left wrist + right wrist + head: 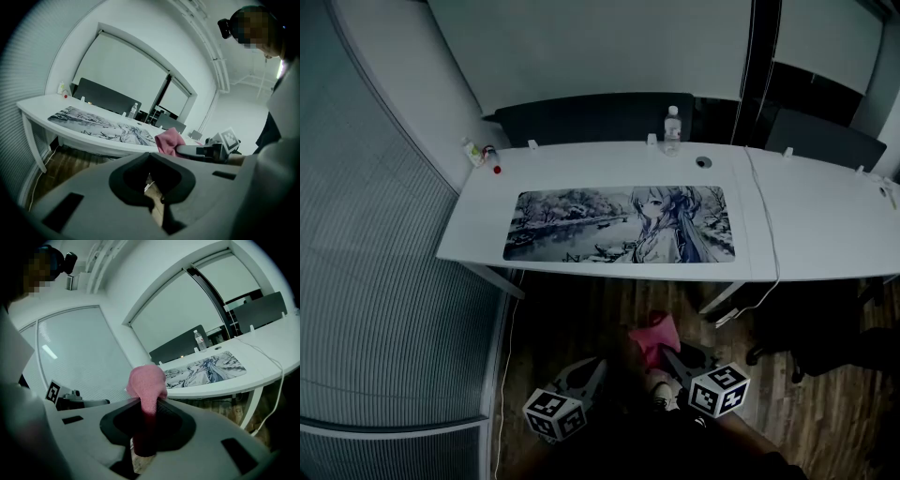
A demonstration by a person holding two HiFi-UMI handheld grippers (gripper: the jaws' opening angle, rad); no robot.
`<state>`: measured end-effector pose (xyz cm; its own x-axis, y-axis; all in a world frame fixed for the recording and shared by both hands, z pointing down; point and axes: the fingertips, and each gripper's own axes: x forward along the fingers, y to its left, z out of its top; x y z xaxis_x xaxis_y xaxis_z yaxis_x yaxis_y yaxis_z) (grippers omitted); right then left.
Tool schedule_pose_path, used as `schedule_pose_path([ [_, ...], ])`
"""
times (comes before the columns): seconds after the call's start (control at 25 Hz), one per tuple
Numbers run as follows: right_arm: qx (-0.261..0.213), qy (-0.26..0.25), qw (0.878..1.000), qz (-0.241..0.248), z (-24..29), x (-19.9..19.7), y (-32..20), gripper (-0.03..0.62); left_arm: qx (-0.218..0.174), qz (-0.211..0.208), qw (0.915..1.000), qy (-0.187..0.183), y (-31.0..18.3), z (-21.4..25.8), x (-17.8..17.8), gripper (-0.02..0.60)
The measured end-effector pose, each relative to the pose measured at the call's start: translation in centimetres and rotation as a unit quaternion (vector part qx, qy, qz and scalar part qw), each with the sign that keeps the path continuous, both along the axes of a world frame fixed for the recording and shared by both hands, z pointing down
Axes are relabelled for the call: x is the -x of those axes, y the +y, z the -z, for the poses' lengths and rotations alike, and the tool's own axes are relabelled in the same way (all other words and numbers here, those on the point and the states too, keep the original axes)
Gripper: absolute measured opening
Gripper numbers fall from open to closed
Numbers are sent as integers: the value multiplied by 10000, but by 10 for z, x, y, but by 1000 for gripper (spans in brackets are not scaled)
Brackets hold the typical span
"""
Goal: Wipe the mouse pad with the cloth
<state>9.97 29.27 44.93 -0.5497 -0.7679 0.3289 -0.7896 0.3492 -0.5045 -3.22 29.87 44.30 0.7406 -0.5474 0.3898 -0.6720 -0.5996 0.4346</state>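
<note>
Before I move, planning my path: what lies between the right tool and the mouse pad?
Only wooden floor and the desk's front strip, per head view.

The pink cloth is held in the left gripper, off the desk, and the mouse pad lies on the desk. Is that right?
No: the right gripper grips the pink cloth in its jaws, as the right gripper view shows. The left gripper holds nothing. The rest stands.

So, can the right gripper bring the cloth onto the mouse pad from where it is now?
Probably yes, after moving forward. The right gripper, shut on the pink cloth, is over the floor, short of the desk. Nothing lies on the mouse pad; the bottle stands behind it.
</note>
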Motion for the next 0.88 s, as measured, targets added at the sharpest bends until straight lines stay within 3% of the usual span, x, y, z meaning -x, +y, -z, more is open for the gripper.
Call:
schedule_pose_path([
  [0.88,-190,442,9985,-267,8,156,-105,83,-169,-81,9997,169,-95,-3,166,5],
])
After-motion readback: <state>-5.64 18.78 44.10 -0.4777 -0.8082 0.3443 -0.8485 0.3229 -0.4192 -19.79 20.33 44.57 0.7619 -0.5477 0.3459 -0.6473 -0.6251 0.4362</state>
